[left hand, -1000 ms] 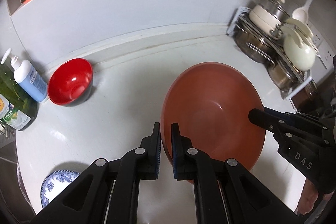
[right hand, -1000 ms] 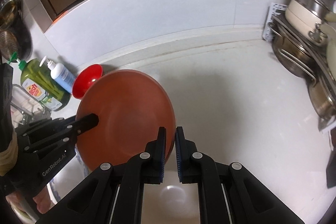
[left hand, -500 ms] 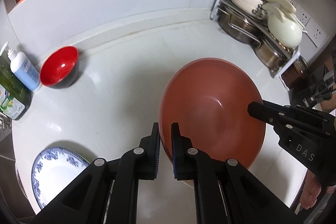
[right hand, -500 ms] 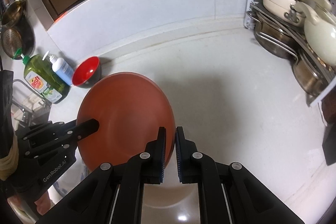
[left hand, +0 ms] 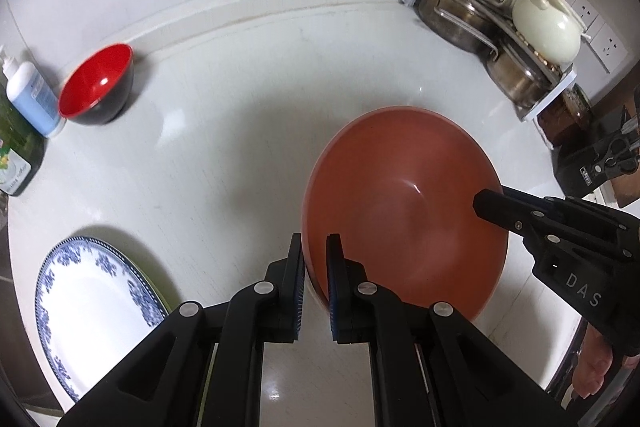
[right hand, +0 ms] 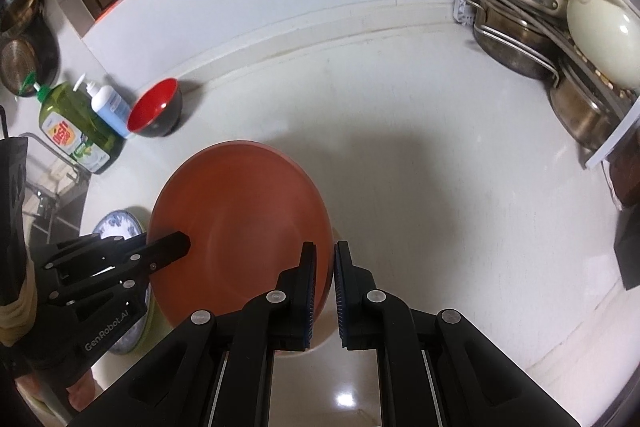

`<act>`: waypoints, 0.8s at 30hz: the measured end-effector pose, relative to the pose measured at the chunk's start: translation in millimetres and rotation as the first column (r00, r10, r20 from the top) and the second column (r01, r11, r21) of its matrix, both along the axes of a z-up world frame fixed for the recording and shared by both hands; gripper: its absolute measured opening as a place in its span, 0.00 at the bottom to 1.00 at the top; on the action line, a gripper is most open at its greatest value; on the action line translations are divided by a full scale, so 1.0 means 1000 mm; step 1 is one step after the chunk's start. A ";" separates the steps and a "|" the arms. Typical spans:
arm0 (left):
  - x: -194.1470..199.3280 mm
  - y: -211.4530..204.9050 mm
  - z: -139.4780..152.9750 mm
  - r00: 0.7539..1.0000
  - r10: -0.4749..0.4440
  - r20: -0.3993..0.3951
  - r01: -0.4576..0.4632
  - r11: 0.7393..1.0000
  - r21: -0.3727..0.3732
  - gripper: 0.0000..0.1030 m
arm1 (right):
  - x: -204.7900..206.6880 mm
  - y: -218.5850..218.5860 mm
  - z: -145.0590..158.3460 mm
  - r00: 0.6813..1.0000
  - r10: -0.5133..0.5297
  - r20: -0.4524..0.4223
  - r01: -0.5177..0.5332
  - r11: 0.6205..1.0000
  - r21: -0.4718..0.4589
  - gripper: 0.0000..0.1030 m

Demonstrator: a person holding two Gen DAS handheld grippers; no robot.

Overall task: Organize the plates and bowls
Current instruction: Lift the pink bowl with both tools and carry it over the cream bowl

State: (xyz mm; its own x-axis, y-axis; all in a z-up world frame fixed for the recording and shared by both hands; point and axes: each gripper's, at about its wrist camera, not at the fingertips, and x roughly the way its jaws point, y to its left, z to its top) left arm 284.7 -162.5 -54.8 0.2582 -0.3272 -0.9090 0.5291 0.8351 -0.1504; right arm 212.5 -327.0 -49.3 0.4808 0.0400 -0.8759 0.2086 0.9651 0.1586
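- The left gripper (left hand: 316,283) has its fingers pinched on the near left rim of the big brown bowl (left hand: 404,211).
- The right gripper (right hand: 324,291) has its fingers pinched on the other side of the rim, so both hold the bowl up over the counter (left hand: 240,115).
- The blue and white plate (left hand: 88,303) lies low and to the left, nearer the left gripper. The bowl probably has to go that way.
- The red bowl (left hand: 96,91) sits far off by the soap bottles (right hand: 80,131), well apart from the plate.
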 end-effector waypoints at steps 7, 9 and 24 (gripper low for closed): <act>-0.001 -0.004 -0.014 0.999 0.003 -0.035 -0.003 1.000 0.017 0.10 | -0.001 -0.006 -0.016 0.999 0.004 -0.048 -0.004 1.000 0.013 0.10; -0.001 -0.004 -0.017 0.999 0.005 -0.042 -0.005 1.000 0.023 0.10 | -0.001 -0.008 -0.020 0.998 0.007 -0.064 -0.005 1.000 0.022 0.10; 0.003 -0.005 -0.030 0.998 0.006 -0.069 -0.003 0.999 0.036 0.13 | 0.003 -0.014 -0.042 0.993 0.011 -0.118 -0.004 0.998 0.059 0.10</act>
